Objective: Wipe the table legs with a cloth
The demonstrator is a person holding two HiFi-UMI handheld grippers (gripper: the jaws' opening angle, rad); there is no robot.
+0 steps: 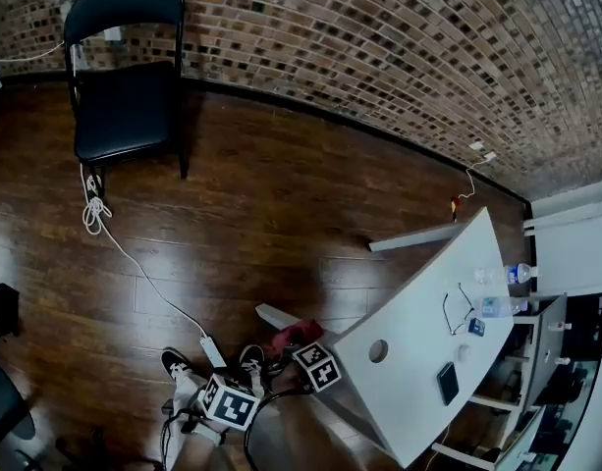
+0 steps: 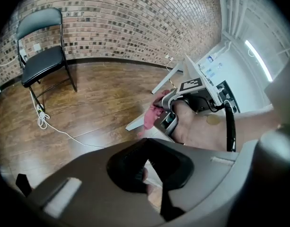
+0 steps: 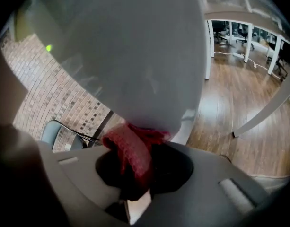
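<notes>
Under the left corner of the white surface (image 1: 418, 302), one red cloth (image 1: 296, 336) is bunched against a white table leg (image 1: 277, 316) that runs low over the wooden floor (image 1: 281, 204). A second leg (image 1: 418, 235) shows beyond the far edge of the surface, well apart from the first.

The right gripper (image 3: 135, 174) has its fingers closed on the cloth (image 3: 130, 150). The fabric wells up from between them and presses against the pale leg that fills the upper part of the right gripper view. In the left gripper view a hand (image 2: 197, 126) grips the right gripper, with the cloth (image 2: 153, 112) at its tip touching the leg (image 2: 142, 120).

The left gripper (image 2: 152, 183) sits nearer the person, apart from the leg and the cloth. Its dark fingers (image 2: 133, 174) stand only a narrow gap apart, and nothing lies between them.

Two bottles (image 1: 507, 275) lie along the right edge of the surface, one just behind the other. One pair of glasses (image 1: 458, 312) lies near the middle. One dark phone (image 1: 448, 383) lies toward the near edge, and one round hole (image 1: 378, 351) shows near the left corner.

On the floor, one black folding chair (image 1: 124, 67) stands against the brick wall (image 1: 379, 37). One white cable (image 1: 134, 263) trails from it to a power strip (image 1: 212, 349), just beside two shoes (image 1: 178, 363).
</notes>
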